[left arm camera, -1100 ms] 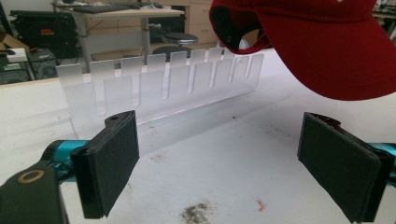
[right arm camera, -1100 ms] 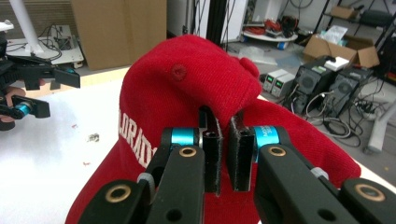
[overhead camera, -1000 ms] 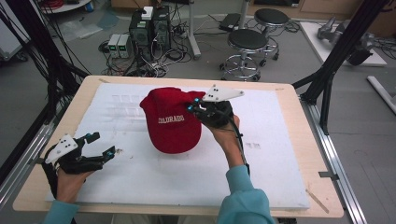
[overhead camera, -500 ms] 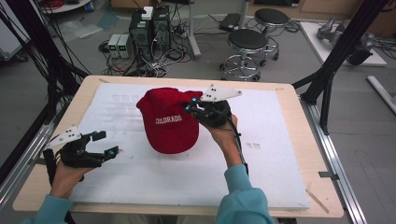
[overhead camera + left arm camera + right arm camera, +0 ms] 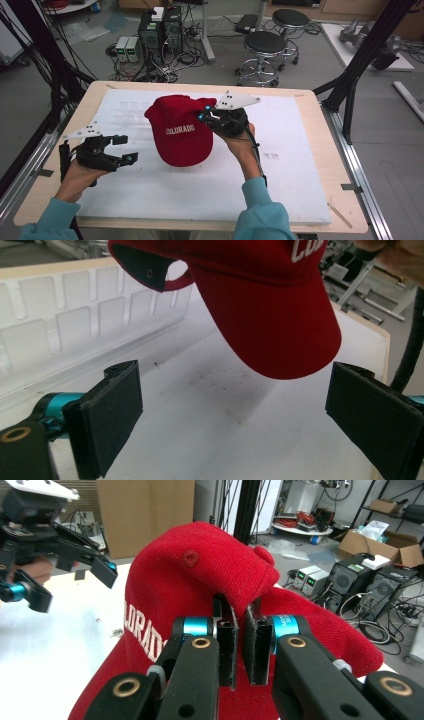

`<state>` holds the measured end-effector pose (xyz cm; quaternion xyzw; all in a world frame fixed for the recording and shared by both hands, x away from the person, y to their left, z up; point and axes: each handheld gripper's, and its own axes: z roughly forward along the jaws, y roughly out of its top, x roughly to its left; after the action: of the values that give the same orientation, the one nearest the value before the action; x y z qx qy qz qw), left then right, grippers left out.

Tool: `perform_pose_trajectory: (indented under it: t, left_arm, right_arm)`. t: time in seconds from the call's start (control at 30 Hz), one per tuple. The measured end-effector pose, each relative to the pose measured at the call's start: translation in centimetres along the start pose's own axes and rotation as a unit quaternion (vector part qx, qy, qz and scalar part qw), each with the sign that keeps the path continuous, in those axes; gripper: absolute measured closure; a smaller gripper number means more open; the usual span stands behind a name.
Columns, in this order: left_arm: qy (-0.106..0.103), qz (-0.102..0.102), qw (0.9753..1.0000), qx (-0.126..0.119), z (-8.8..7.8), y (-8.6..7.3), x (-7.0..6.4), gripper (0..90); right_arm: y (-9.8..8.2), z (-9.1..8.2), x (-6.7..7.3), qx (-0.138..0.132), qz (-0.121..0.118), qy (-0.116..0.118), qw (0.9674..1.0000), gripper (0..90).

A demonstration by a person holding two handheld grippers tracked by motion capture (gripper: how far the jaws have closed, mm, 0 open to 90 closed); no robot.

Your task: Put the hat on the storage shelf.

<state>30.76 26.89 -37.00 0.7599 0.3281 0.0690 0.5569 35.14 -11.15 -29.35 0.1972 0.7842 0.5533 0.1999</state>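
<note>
Left hand-held gripper (image 5: 120,150) low over the white mat (image 5: 150,190) at the near left of the surface (image 5: 320,150), jaws spread wide and empty, aimed at the cap; likely poised to take the brim, which hangs between the two pads (image 5: 107,415) in the left gripper view without touching either. Clear plastic tray (image 5: 75,300) lying beyond, along the far side of the mat. Red baseball cap (image 5: 177,132) lettered COLORADO in mid-surface, crown raised off the mat, brim (image 5: 280,335) pointing toward the person; apparently lifted so that a second grip can reach it. Right hand-held gripper (image 5: 212,117) at the cap's right side, jaws nearly pressed together, pinching a fold of crown fabric and so carrying the cap's weight.
</note>
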Motion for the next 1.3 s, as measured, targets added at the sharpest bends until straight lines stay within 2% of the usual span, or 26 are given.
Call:
perform_pose_trajectory:
  t: [0.07, 0.3, 0.4, 0.57, 0.67, 0.73, 0.83, 0.97, 1.07, 1.3]
  left_arm:
    - [-0.005, 0.000, 1.0000, 0.008, 0.6, 0.1, 0.0, 8.2]
    - [-0.030, -0.025, 0.9992, 0.004, 2.3, 0.1, 0.3, 6.2]
    - [-0.055, -0.047, 0.9974, 0.001, 2.9, 0.1, 0.7, 6.0]
    - [-0.071, -0.061, 0.9956, 0.004, 3.5, 0.0, 0.9, 5.5]
    - [-0.088, -0.071, 0.9936, 0.002, 4.0, -0.1, 1.2, 5.6]
    - [-0.084, -0.074, 0.9938, 0.003, 4.4, -0.1, 1.4, 5.6]
    - [-0.093, -0.080, 0.9924, 0.004, 4.9, -0.2, 1.5, 5.6]
    - [-0.110, -0.086, 0.9901, -0.009, 5.4, -0.2, 1.5, 8.7]
    - [-0.129, -0.092, 0.9871, -0.025, 5.6, -0.2, 1.5, 13.1]
    - [-0.136, -0.082, 0.9871, -0.023, 5.7, 0.1, 1.3, 25.9]
  right_arm:
    - [0.0, -0.1, 0.0, 0.000, -0.001, 0.001, 1.0000, 86.1]
    - [0.5, -0.2, 0.3, -0.002, -0.005, 0.008, 1.0000, 86.0]
    - [0.6, -0.1, 0.5, -0.004, -0.008, 0.009, 0.9999, 86.0]
    - [0.6, 0.0, 0.6, -0.005, -0.011, 0.015, 0.9998, 86.0]
    - [0.7, 0.0, 0.7, -0.006, -0.012, 0.017, 0.9998, 86.0]
    - [0.7, 0.0, 0.9, -0.008, -0.019, 0.019, 0.9996, 86.0]
    - [0.8, -0.1, 0.9, -0.008, -0.016, 0.021, 0.9996, 86.0]
    - [0.8, 0.0, 1.0, -0.011, -0.018, 0.024, 0.9995, 86.0]
    - [0.8, -0.1, 1.0, -0.013, -0.020, 0.024, 0.9994, 86.0]
    - [0.8, 0.0, 1.1, -0.014, -0.022, 0.028, 0.9993, 86.0]
